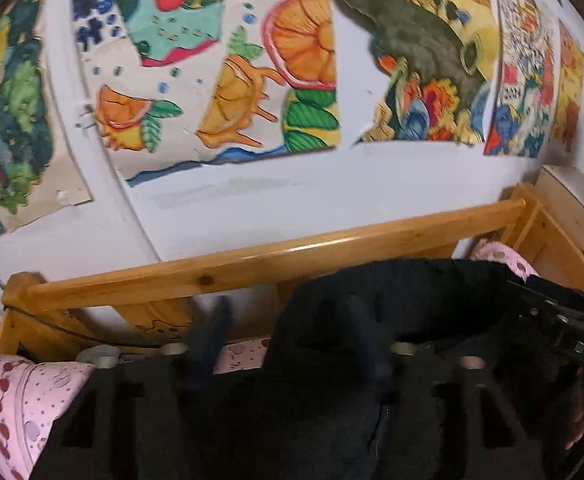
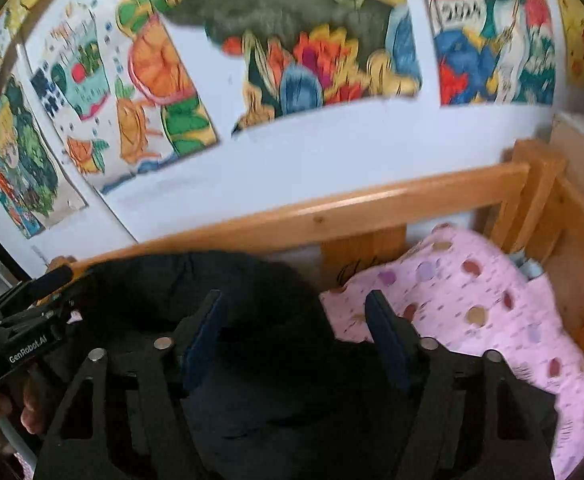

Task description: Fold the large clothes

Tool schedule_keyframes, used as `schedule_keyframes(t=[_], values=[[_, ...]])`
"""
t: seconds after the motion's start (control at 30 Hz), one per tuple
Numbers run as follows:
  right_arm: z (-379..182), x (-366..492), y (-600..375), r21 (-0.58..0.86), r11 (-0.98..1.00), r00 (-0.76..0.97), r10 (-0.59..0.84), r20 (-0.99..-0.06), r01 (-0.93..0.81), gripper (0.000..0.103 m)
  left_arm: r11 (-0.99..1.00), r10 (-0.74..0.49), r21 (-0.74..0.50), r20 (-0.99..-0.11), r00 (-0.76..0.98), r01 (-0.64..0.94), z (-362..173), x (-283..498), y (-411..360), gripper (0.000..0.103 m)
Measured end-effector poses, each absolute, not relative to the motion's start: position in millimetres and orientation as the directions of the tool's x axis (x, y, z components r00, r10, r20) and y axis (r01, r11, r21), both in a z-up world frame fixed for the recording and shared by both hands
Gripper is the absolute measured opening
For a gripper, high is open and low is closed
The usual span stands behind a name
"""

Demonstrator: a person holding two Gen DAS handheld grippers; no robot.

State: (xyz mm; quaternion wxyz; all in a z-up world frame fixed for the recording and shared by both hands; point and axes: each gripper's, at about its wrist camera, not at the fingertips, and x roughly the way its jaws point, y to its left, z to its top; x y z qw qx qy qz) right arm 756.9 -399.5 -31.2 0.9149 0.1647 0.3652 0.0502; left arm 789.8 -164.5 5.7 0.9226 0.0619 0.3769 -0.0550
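While each hand-held gripper, left and right, straddles the black fleece garment at lower centre above the pink bedding, grip cannot be told; presumably lifting an edge to fold.

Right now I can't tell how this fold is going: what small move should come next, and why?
Probably lower the black garment onto the pink bedding and flatten it: it hangs bunched between both hand-held grippers, left and right, in front of the wooden rail.
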Motion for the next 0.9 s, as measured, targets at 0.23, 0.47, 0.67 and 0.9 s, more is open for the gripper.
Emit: schedule_keyframes(t=[0.23,0.47,0.67,0.9], values=[[-17.5,727.0,-413.9,0.449,0.893,0.794,0.282,-0.538,-0.013,0.012,0.979,-0.203,-0.150,-0.654,0.729,0.138,16.3,773.2,-136.5,0.009],[3.2,668.6,-421.2,0.421,0.904,0.818,0.294,-0.494,-0.071,0.005,0.933,-0.353,-0.269,-0.563,0.747,0.238,36.5,716.0,-112.7,0.007],[17.2,596.0,-419.6,0.362,0.923,0.848,0.293,-0.441,-0.131,0.004,0.898,-0.440,-0.271,-0.499,0.747,0.348,51.3,647.5,-95.1,0.006],[19.7,521.0,-410.1,0.263,0.952,0.849,0.264,-0.458,-0.154,0.004,0.886,-0.463,-0.262,-0.525,0.714,0.382,45.7,572.0,-74.3,0.005]])
